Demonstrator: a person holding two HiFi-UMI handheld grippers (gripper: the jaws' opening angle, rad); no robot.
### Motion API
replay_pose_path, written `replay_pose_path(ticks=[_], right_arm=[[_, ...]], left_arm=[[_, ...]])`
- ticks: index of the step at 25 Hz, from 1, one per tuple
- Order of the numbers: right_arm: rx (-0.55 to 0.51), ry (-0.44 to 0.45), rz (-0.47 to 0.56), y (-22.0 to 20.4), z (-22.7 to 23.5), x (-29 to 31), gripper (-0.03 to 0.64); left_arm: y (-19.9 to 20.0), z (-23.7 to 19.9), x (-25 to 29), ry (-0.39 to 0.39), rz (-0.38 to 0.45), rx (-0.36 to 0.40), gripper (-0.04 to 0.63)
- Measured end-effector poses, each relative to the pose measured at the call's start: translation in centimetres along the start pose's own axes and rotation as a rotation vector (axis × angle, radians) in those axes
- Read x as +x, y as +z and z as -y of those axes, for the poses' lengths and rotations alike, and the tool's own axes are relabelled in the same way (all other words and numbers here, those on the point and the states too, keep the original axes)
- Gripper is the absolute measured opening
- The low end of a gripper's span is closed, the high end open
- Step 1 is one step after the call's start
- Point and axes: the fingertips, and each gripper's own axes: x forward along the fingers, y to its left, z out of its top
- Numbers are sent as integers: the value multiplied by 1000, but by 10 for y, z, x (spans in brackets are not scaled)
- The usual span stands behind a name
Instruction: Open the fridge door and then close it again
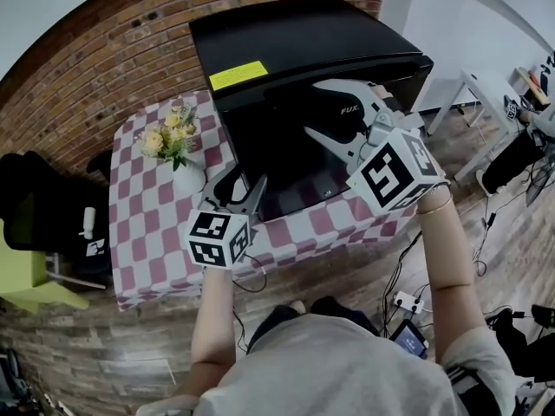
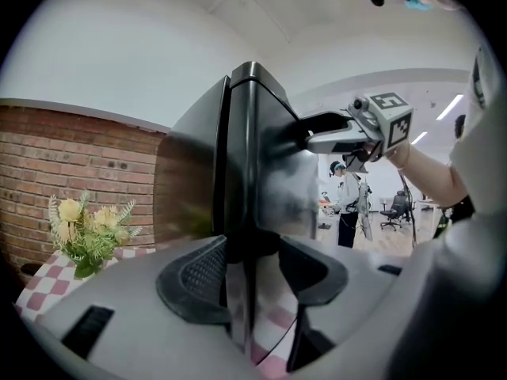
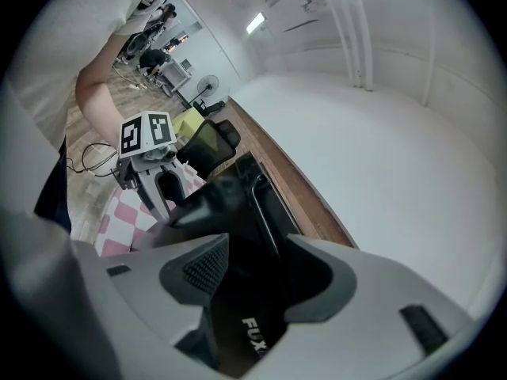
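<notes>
A: Whereabouts of the fridge (image 1: 303, 37)?
B: On the worktop (image 1: 147, 232) with the red-and-white chequered cloth, back to a brick wall (image 1: 95, 68); black, with a yellow label (image 1: 238, 74) on top. Just beside it on the cloth, at its left, a white vase of yellow flowers (image 1: 173, 141).
A: And the fridge door (image 1: 286, 167)?
B: Facing the person, lying flush against the body as far as can be seen, only a thin seam showing in the left gripper view.
A: State of the left tool (image 1: 243, 180)?
B: Spread wide, straddling the door's left edge low down, near the cloth; one pad out by the fridge's side, the other in front of the glossy face. No clear press of either pad on the door.
A: Right tool (image 1: 312, 107)?
B: Spread wide too, up at the door's top right corner, close to the FUX lettering (image 1: 349, 109); black door filling the gap between the pads, no firm pinch to be made out. Held higher than the left one, both pointing roughly level at the fridge
</notes>
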Motion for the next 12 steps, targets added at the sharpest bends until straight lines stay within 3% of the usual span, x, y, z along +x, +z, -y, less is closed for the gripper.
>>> replay_pose_path(ticks=[12], right_arm=[[-5,1,-13,0,0,1,215]], left_arm=[[0,-1,-1,15,-2,-13,201]])
